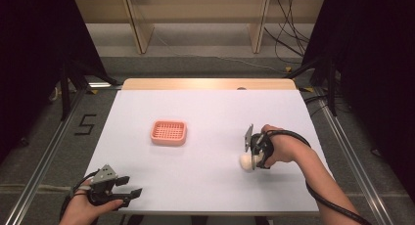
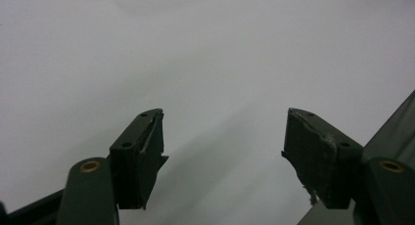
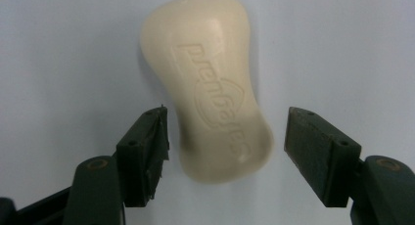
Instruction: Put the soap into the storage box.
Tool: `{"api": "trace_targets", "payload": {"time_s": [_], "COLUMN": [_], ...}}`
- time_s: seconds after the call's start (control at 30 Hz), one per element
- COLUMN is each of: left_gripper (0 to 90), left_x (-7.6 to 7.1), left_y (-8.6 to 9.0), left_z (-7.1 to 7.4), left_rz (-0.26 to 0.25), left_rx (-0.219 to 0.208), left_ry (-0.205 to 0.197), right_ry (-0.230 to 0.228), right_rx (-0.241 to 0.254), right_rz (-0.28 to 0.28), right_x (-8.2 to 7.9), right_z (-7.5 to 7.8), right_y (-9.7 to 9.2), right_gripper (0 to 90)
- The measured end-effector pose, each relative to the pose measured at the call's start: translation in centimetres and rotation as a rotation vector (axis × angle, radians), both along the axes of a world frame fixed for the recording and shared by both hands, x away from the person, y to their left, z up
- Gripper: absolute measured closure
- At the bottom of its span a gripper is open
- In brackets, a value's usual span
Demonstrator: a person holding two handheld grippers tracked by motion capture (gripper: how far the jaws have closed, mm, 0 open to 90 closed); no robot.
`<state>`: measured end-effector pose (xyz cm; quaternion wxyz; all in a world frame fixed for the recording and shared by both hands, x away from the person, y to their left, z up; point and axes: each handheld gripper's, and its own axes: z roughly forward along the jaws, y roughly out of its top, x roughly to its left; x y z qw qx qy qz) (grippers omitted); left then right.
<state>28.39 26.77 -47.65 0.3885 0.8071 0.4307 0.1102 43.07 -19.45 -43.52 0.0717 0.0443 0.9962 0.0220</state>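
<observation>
Right gripper (image 3: 226,132) spread wide over the soap (image 3: 210,88), which lies flat on the table (image 1: 205,112), its near end between untouching jaws, likely lined up for a pinch; left gripper (image 2: 222,137) also spread, idle; tray (image 1: 169,132) well apart

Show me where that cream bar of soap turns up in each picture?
High view: the soap lies right of centre on the white table, at the right claw.
Left gripper view: not in it.
Right gripper view: the soap lies centre, between open pads, untouched.
Shared landmark: the white table.
</observation>
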Motion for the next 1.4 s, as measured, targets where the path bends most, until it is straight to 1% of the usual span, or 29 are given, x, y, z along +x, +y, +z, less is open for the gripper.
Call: {"api": "trace_targets", "payload": {"time_s": [0.07,0.1,0.2,0.23,0.3,0.37,0.4,0.43,0.47,0.5,0.53,0.57,0.63,0.67,0.77,0.8,0.83,0.87,0.9,1.03,1.07,1.1,1.17,1.2,1.23,1.3,1.33,1.37,1.4], "left_gripper": [30.9,30.9,30.9,30.9,30.9,30.9,30.9,30.9,30.9,30.9,30.9,30.9,30.9,30.9,30.9,30.9,30.9,30.9,30.9,30.9,30.9,30.9,30.9,30.9,30.9,30.9,30.9,30.9,30.9], "left_x": [0.0,-0.1,-0.1,0.0,0.0,0.0,0.0,0.0,0.0,-0.1,0.0,0.0,0.0,0.0,0.0,0.0,0.0,0.0,0.0,0.0,0.0,0.0,0.0,0.0,0.0,0.0,0.0,0.0,0.0], "left_y": [0.0,0.0,0.0,0.1,0.0,0.0,0.0,0.0,0.0,0.0,0.0,0.0,0.0,0.0,0.0,0.1,0.1,0.1,0.1,0.1,0.0,0.1,0.1,0.1,0.1,0.1,0.0,0.1,0.1], "left_z": [0.0,0.1,0.1,0.2,0.1,0.1,0.1,0.1,0.1,0.1,0.1,0.1,0.1,0.1,0.1,0.1,0.1,0.2,0.2,0.1,0.1,0.2,0.2,0.2,0.2,0.1,0.1,0.1,0.2], "left_rz": [-0.008,-0.013,-0.013,-0.023,-0.013,-0.014,-0.014,-0.014,-0.014,-0.016,-0.023,-0.024,-0.024,-0.024,-0.024,-0.029,-0.03,-0.031,-0.032,-0.032,-0.025,-0.034,-0.034,-0.034,-0.033,-0.023,-0.015,-0.021,-0.031], "left_rx": [-0.002,-0.014,-0.013,0.003,-0.013,-0.014,-0.014,-0.014,-0.014,-0.009,-0.007,-0.005,-0.005,-0.006,-0.005,0.004,0.007,0.006,0.007,0.007,-0.004,0.008,0.009,0.008,0.008,0.011,0.01,0.016,0.007], "left_ry": [0.003,0.008,0.007,-0.001,0.008,0.008,0.009,0.009,0.009,0.006,-0.002,-0.001,-0.001,-0.001,-0.001,-0.001,0.0,0.0,0.0,0.0,-0.001,-0.001,0.0,-0.001,-0.003,-0.005,-0.009,-0.008,-0.002], "right_ry": [0.015,0.016,0.018,0.024,0.025,0.024,0.049,0.036,0.036,0.041,0.043,0.046,0.066,0.055,0.067,0.096,0.088,0.095,0.075,0.088,0.088,0.116,0.102,0.099,0.098,0.122,0.123,0.123,0.116], "right_rx": [-0.007,-0.007,-0.008,-0.012,-0.009,-0.013,-0.038,-0.023,-0.023,-0.023,-0.033,-0.036,-0.037,-0.04,-0.04,-0.064,-0.061,-0.058,-0.044,-0.051,-0.051,-0.069,-0.073,-0.049,-0.048,-0.067,-0.045,-0.045,-0.029], "right_rz": [-0.013,0.01,0.005,0.019,0.034,0.035,-0.026,0.019,0.019,0.039,0.023,0.038,0.025,0.033,0.022,-0.033,-0.029,-0.025,0.025,0.018,0.018,-0.051,-0.047,-0.005,-0.006,-0.09,-0.097,-0.097,-0.072], "right_x": [0.0,0.1,0.2,0.3,0.5,0.5,0.3,0.6,0.6,0.7,0.7,0.7,0.8,0.8,0.9,0.6,0.6,0.7,0.9,1.0,1.0,0.7,0.7,1.1,1.1,0.9,1.0,1.0,1.3], "right_z": [-0.1,-0.2,-0.5,-0.6,-0.9,-1.0,-1.0,-1.2,-1.2,-1.2,-1.3,-1.4,-1.5,-1.6,-1.6,-1.5,-1.5,-1.6,-1.8,-1.9,-1.9,-1.8,-1.8,-1.9,-1.9,-1.8,-1.9,-1.9,-1.9], "right_y": [0.2,0.3,0.6,0.8,0.8,0.9,0.9,1.0,1.0,1.0,1.0,1.0,1.0,1.0,1.0,1.1,1.1,1.1,1.2,1.2,1.2,1.3,1.3,1.3,1.3,1.4,1.3,1.3,1.3], "right_gripper": [33.4,33.4,33.4,33.4,33.4,33.6,34.1,34.4,34.4,35.1,36.3,37.0,39.0,39.4,41.9,42.8,43.1,43.6,44.3,46.1,46.1,47.0,47.2,47.5,47.7,48.2,48.8,48.8,48.9]}}
